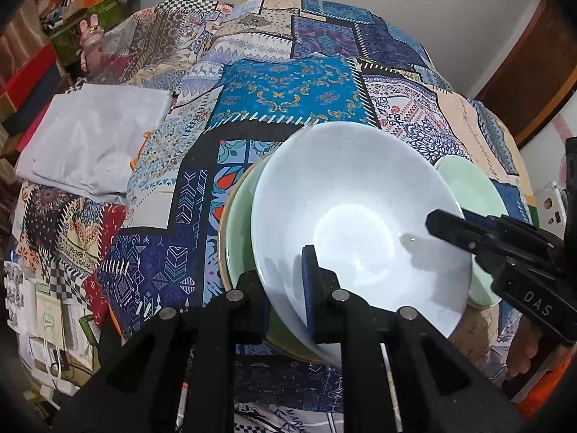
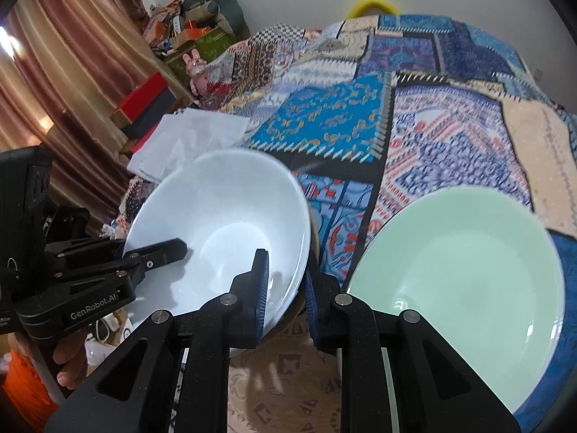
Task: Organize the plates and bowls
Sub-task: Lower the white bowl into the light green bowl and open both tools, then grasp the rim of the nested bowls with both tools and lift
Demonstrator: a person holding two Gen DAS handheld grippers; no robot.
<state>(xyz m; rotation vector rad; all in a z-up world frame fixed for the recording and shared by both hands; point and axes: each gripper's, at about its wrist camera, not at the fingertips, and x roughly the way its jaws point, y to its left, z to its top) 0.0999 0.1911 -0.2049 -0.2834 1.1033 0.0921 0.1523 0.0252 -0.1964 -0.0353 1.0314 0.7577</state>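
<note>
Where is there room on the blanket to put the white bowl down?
Free: the bright blue patch beyond the white bowl, and the quilt right of it. Crowded: the green bowl underneath, the green plate beside it, the white cloth left.

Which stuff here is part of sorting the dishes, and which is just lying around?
Job:
- white bowl, gripped by both claws
- green dish beneath it
- green plate

Lying about:
- folded white cloth
- boxes
- curtain
</note>
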